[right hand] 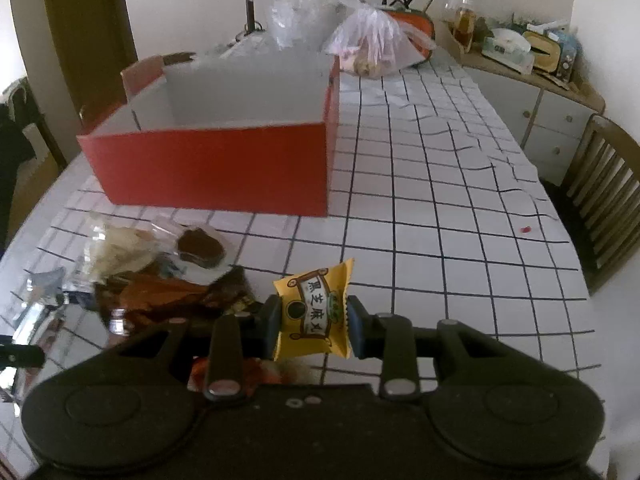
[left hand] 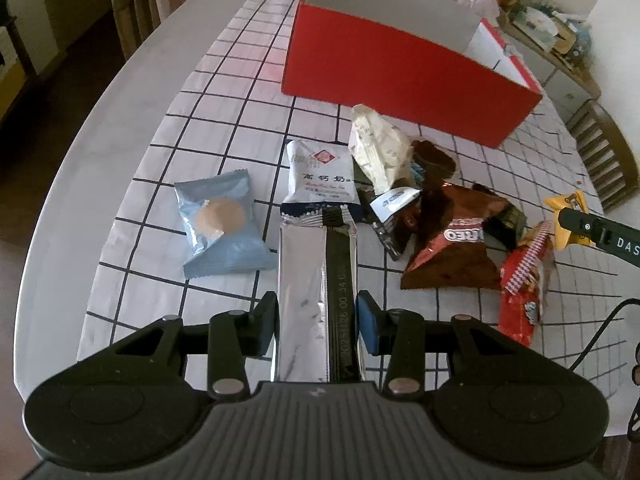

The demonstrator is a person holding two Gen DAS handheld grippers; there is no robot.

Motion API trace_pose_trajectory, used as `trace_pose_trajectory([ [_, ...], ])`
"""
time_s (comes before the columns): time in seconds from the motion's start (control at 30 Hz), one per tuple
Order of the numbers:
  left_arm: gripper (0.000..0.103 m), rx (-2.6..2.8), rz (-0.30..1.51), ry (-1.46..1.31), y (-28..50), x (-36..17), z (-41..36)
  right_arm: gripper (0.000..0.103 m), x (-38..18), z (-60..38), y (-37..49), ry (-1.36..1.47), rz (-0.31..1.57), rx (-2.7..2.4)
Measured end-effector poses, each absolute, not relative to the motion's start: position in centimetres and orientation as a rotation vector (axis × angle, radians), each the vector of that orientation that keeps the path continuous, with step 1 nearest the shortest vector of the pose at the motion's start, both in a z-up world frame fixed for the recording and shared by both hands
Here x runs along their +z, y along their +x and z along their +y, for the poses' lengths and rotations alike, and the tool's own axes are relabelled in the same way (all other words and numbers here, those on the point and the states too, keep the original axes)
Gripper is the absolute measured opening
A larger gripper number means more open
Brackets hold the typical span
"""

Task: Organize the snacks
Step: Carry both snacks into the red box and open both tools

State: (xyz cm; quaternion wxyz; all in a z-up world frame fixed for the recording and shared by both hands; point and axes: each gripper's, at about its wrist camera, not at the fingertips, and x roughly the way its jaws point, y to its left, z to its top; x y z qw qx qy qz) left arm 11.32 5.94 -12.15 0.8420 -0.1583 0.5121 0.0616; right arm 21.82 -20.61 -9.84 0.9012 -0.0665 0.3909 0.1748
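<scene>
white checked tablecloth (left hand: 224, 92) carried one open red cardboard box (left hand: 400, 76) at the far side. left gripper (left hand: 318, 326) clamped one long silver foil packet (left hand: 316, 300), long axis pointing away toward the box. right gripper (right hand: 313, 326) clamped one upright yellow snack packet (right hand: 314, 312), near the loose snack pile (left hand: 432, 208).
</scene>
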Motion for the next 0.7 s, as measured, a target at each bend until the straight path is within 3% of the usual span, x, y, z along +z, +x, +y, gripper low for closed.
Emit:
trace_pose_trajectory([
  [0.7,0.041,0.027,0.854,-0.218,11.9,-2.3,7.0,0.032,-0.2,-16.0,17.0,-0.124,0.633,0.428],
])
